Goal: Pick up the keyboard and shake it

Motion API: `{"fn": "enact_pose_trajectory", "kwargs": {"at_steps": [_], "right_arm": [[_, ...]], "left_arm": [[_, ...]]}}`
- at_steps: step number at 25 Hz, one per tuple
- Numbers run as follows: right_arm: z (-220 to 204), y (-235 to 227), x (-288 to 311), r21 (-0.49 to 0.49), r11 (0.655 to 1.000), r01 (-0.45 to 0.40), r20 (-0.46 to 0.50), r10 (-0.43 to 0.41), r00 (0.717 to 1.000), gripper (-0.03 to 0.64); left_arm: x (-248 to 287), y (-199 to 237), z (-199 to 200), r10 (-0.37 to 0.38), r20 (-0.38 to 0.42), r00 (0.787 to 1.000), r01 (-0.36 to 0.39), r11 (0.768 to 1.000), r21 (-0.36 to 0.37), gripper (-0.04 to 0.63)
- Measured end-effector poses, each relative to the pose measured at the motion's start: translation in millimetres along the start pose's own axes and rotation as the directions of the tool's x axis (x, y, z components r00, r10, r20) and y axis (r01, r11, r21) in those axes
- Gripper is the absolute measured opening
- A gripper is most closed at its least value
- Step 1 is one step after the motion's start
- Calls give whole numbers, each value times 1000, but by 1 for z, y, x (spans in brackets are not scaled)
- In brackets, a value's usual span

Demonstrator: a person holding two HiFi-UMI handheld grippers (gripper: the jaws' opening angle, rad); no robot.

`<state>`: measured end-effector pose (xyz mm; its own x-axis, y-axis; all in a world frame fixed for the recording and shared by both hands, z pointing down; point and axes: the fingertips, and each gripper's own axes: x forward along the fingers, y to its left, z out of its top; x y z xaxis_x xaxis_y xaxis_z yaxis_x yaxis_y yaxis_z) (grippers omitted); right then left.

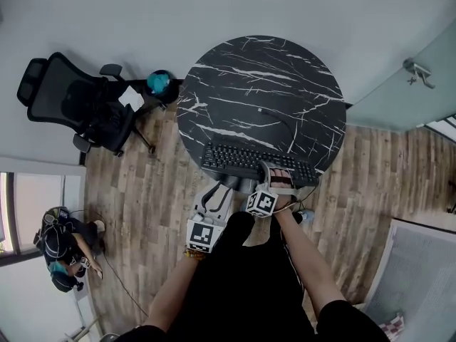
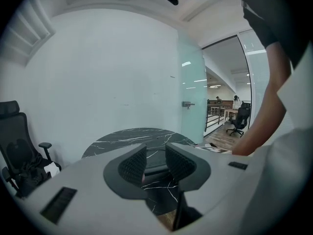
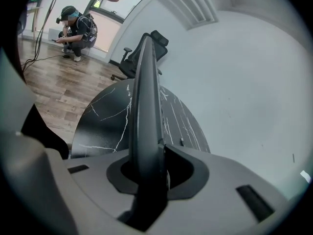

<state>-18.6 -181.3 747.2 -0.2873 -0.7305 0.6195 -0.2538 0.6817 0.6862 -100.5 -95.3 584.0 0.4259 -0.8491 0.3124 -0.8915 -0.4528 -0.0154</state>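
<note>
Bare forearms (image 1: pixel 305 255) of person lowest in head view, both reaching toward table rim. Right gripper (image 3: pixel 146 166) clamped on near edge of black rectangular plastic keyboard (image 1: pixel 246 161) (edge-on between its pads). Keyboard appears to rest at near rim of round black white-veined marble table (image 1: pixel 263 77). Left gripper (image 2: pixel 155 161) jaws apart, empty, just short of keyboard's left part. Judgement: seat left on near edge, close firmly, lift level with both; one-sided hold likely to twist.

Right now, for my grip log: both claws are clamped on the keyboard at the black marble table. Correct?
No: only the right claw is clamped on the keyboard at the black marble table. The left gripper view shows the left claw open, nothing between its jaws.
</note>
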Motion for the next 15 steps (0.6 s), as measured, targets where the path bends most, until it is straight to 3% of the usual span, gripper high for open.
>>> {"fn": "enact_pose_trajectory", "kwargs": {"at_steps": [6,8,15], "right_arm": [[-2,34,14,-84,986,-147,-44,144,989,146],[-3,42,16,-103,978,-180,-55,175,983,155],[-4,68,16,18,938,-346,-52,346,937,253]], "left_arm": [[36,-10,-56,-36,-103,994,41,998,51,126],[46,-7,-79,-35,-146,989,38,999,19,126],[58,-7,-139,-36,-257,966,-4,988,-152,126]]}}
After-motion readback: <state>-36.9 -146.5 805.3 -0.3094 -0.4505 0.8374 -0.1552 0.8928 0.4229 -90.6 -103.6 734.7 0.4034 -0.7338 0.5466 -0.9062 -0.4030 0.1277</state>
